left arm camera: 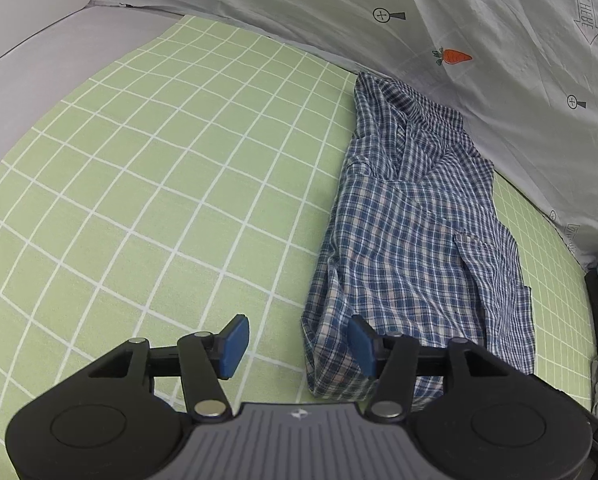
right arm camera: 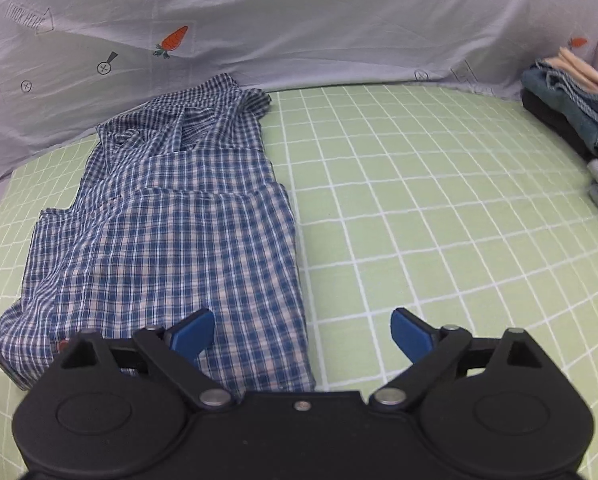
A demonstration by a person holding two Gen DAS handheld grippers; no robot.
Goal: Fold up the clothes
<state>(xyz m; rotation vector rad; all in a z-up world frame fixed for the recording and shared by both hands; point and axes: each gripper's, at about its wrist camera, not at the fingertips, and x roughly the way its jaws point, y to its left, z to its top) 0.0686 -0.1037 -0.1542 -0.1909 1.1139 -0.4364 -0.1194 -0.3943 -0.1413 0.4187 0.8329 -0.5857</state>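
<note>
- Left gripper (left arm camera: 297, 346): jaws apart, holding nothing, at the plaid shirt's (left arm camera: 415, 240) near left corner.
- Right gripper (right arm camera: 303, 334): jaws apart, empty, over the shirt's near right edge.
- Shirt lies partly folded on the green checked sheet (right arm camera: 439, 220), collar toward the grey carrot-print cloth (right arm camera: 299, 28).

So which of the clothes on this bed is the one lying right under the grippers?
The blue plaid shirt, spread lengthwise on the green checked sheet. The other clothes, a stack with denim, sit apart at the far right edge.
</note>
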